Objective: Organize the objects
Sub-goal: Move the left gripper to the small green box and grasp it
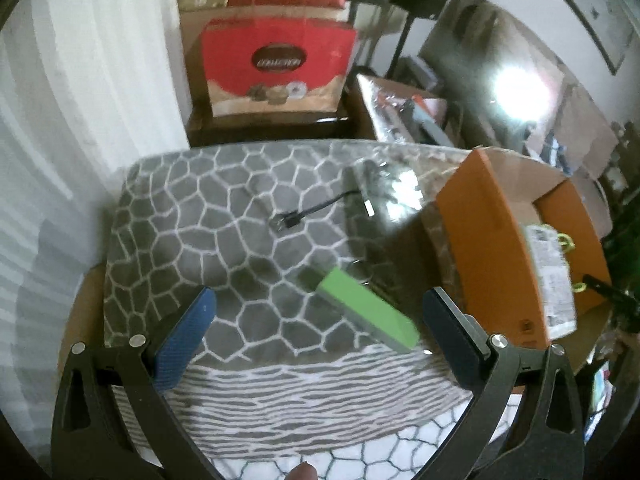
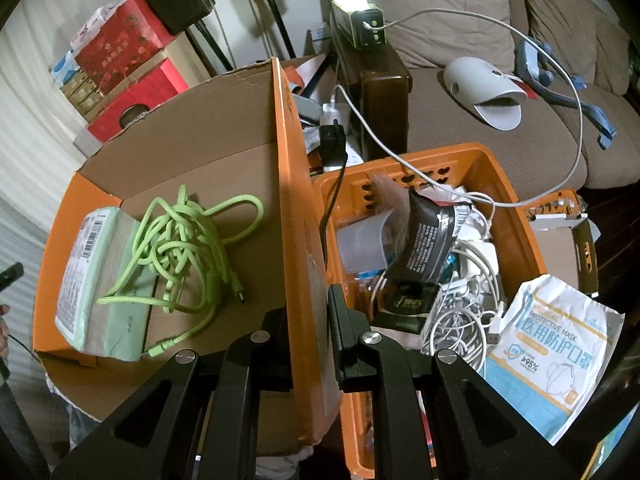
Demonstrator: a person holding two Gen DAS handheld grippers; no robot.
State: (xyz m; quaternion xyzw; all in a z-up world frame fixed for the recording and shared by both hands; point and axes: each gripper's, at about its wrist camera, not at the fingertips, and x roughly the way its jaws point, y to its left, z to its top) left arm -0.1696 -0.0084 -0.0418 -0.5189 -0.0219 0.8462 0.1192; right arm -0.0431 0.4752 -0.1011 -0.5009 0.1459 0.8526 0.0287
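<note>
Your left gripper point(image 1: 320, 320) hovers w/ jaws spread wide, gripping nothing. Green block point(image 1: 366, 314) lies flat on the glass tabletop point(image 1: 224, 216) btwn them, nearer the right pad, long axis diagonal, far-left to near-right. Your right gripper point(image 2: 308, 320) is clamped on the orange box point(image 2: 296, 216) wall.

Left gripper point(image 1: 318, 312): black slotted frame, silver screws, blue textured pads point(image 1: 184, 344). Right gripper point(image 2: 308, 320): the same black frame and silver screws, with black fingers point(image 2: 346, 328).
</note>
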